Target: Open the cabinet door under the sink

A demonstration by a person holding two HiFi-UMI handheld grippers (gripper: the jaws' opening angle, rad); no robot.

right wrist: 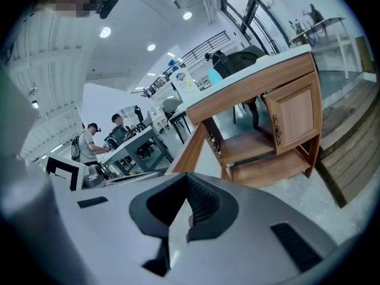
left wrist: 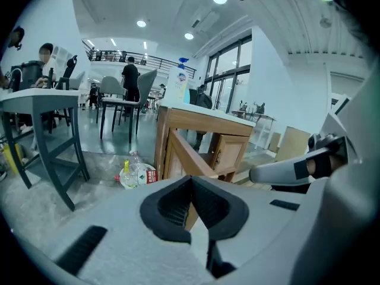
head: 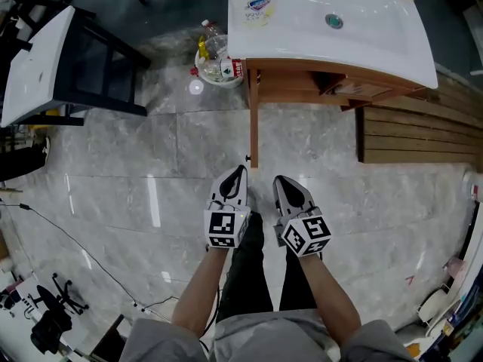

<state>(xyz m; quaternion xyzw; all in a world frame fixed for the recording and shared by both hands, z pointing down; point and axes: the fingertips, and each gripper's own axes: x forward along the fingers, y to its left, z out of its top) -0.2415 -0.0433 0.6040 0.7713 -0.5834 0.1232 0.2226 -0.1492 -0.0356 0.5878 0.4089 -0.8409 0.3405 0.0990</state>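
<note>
The wooden cabinet [head: 332, 81] under the white sink basin [head: 355, 21] has its door [head: 253, 119] swung out toward me, seen edge-on from above. My left gripper [head: 239, 170] hovers just short of the door's free end, jaws shut with nothing between them. Beside it, my right gripper [head: 281, 180] is a little right of the door, also shut and empty. In the left gripper view the door [left wrist: 181, 153] stands ahead of the closed left gripper [left wrist: 191, 180]. The right gripper view shows the open cabinet [right wrist: 279, 117] with its shelves beyond the closed right gripper [right wrist: 187, 180].
A soap bottle [head: 257, 2] stands on the basin's left corner. A bowl of plastic bottles [head: 215, 59] lies on the floor left of the cabinet. A dark-framed table [head: 68, 66] stands far left, a slatted wooden platform [head: 419, 134] at right. A cable [head: 75, 247] crosses the floor.
</note>
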